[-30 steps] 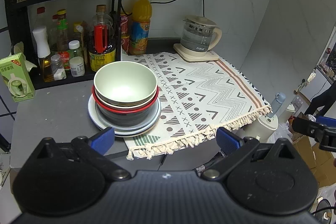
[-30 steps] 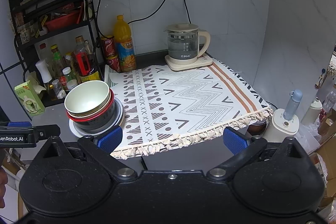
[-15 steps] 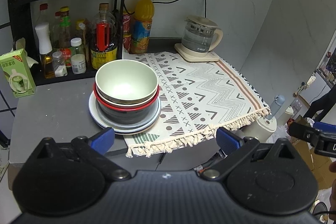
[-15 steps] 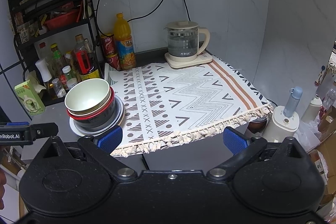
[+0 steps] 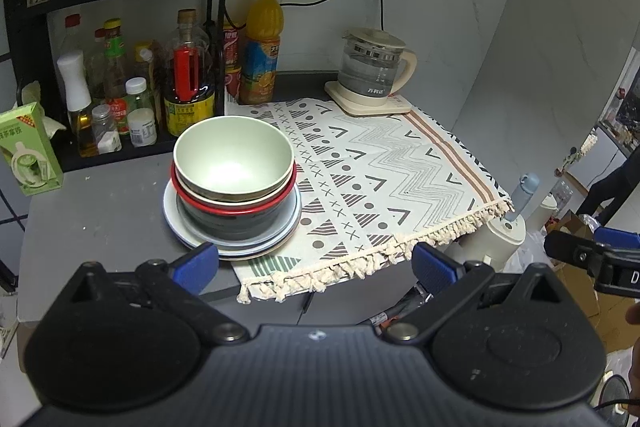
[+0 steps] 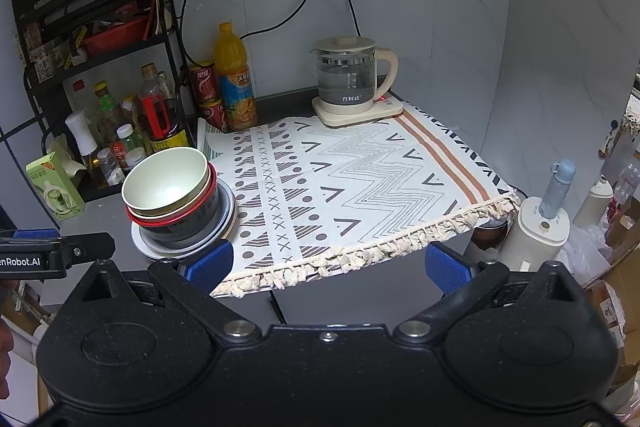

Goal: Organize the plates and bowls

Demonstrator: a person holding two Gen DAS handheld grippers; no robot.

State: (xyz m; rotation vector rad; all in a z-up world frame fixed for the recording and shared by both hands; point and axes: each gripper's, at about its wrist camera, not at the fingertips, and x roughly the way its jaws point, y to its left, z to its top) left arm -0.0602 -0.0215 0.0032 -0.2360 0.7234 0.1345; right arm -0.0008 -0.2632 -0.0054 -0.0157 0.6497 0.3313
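Stacked on the grey counter (image 5: pixel 100 223), half over the patterned cloth (image 5: pixel 384 167): green bowl (image 5: pixel 234 157) topmost, red-rimmed bowl (image 5: pixel 240 205) beneath, plates (image 5: pixel 180 227) at bottom. Probably hard, smooth, chip-prone (perhaps melamine); best pinched at the rim. Left gripper (image 5: pixel 316 265) and right gripper (image 6: pixel 328 263) both wide, empty.

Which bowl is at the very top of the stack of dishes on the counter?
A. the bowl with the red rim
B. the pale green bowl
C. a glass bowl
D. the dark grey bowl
B: the pale green bowl sits uppermost, nested above the red-rimmed bowl, which rests in the dark bowl on the plates.
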